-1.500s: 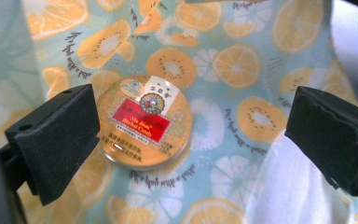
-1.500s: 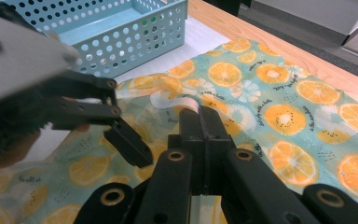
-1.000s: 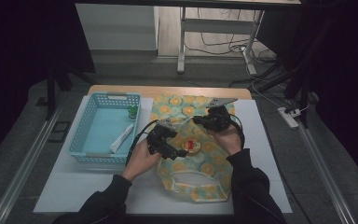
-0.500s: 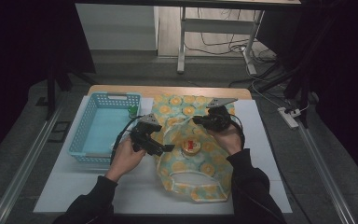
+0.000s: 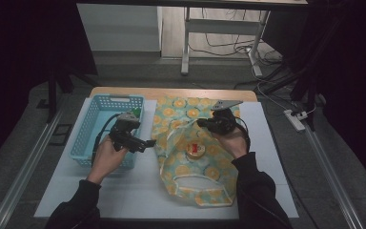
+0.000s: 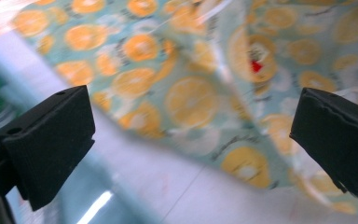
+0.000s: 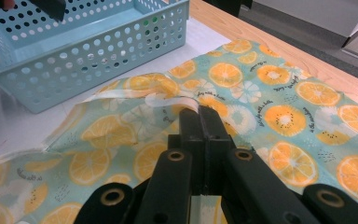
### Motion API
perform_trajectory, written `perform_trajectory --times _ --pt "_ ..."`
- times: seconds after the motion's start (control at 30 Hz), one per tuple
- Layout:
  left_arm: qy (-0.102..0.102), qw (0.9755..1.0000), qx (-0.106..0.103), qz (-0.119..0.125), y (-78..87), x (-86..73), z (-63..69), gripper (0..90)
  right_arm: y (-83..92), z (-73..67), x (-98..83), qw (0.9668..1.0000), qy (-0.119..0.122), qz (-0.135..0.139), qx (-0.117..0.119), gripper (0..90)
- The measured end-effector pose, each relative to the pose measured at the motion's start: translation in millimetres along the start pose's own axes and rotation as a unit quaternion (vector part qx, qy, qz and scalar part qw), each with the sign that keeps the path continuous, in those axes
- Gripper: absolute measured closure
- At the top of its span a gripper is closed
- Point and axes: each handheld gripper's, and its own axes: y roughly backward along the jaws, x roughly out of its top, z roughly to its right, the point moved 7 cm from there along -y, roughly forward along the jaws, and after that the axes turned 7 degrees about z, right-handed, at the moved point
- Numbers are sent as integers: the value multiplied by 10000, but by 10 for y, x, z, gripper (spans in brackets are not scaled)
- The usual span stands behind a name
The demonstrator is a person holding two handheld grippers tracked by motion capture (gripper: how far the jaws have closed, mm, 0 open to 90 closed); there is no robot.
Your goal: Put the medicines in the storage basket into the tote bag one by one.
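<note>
Two jaws of my right gripper [image 7: 200, 114] press together on the bag's [image 5: 195, 157] rim, plain in the right gripper view. My left gripper [image 6: 191, 140] hangs spread, empty, beside the basket [image 5: 88, 138]. From above, the orange-print bag lies mid-table, mouth lifted, a round tin [image 5: 195, 150] inside.

High view: fixed above your side of the table [image 5: 138, 200], facing forward and down, far enough to take in the whole top. Left gripper view: rides your left gripper [image 5: 132, 139], close over the fruit-print bag [image 6: 191, 102] (blurred). Right gripper view: rides your right gripper [image 5: 215, 123], close, facing the blue basket [image 7: 88, 51]. All three share the bag; high and right gripper views share the basket.
</note>
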Motion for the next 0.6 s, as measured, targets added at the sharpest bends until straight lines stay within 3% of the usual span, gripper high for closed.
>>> perform_trajectory --times 0.27,0.4,0.6 --pt "212 9990 387 -108 137 -109 -295 0 -7 -11 -2 10000 34 -6 25 900" --pt "222 9977 592 -247 158 -165 -450 0 -8 -13 -2 10000 40 -7 27 900" --pt "262 9963 676 -458 121 -263 -657 0 -5 -23 4 10000 59 6 53 900"
